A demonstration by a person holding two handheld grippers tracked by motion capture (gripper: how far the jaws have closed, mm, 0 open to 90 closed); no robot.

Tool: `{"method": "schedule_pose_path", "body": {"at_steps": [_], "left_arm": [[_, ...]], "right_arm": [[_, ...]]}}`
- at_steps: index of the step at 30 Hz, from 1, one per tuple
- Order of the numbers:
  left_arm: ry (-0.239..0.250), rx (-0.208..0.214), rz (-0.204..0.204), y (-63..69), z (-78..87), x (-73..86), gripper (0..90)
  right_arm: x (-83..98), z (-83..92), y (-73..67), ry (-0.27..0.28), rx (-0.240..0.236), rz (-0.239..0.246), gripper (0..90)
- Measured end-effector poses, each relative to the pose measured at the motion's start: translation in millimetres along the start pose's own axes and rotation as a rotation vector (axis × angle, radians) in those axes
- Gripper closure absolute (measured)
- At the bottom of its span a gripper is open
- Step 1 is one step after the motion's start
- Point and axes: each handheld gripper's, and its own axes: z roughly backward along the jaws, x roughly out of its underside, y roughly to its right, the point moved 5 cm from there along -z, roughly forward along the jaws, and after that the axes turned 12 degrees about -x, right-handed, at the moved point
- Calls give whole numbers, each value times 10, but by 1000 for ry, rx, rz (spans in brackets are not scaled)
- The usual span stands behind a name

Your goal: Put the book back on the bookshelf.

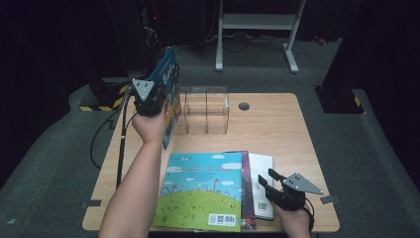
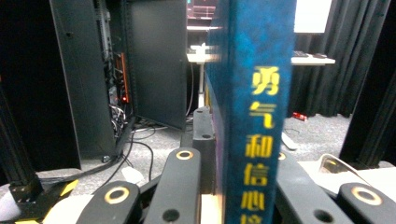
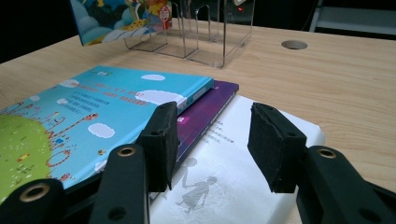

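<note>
Books being filed into a clear acrylic slotted rack [image 1: 205,110] at the far side of the pale wooden bench [image 1: 277,134]. Left tongs [image 1: 161,87] are pinching a thin blue picture book with yellow lettering [image 2: 252,107], carrying it upright just beside the rack's left end — not yet in a slot. No book is visible in the rack's slots, so the filing looks barely begun. Right tongs [image 3: 210,144] are hovering part spread over the stack near the bench's front edge, gripping nothing. Three are waiting there: a large sky-blue and green picture book [image 1: 203,188] on top, a purple book [image 3: 205,109] beneath, a white book [image 3: 233,177] lowest. Purple cover is mostly hidden; the held book's lower edge is cut off behind the left tongs.
</note>
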Motion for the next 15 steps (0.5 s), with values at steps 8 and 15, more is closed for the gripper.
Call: {"method": "schedule_pose_path", "body": {"at_steps": [8,15], "left_arm": [[6,-8,12,46,-115,79,833],[19,-6,21,56,-129,142,832]], "right_arm": [[2,18,24,4,1,-8,525],[4,9,15,5,-4,-6,525]]}}
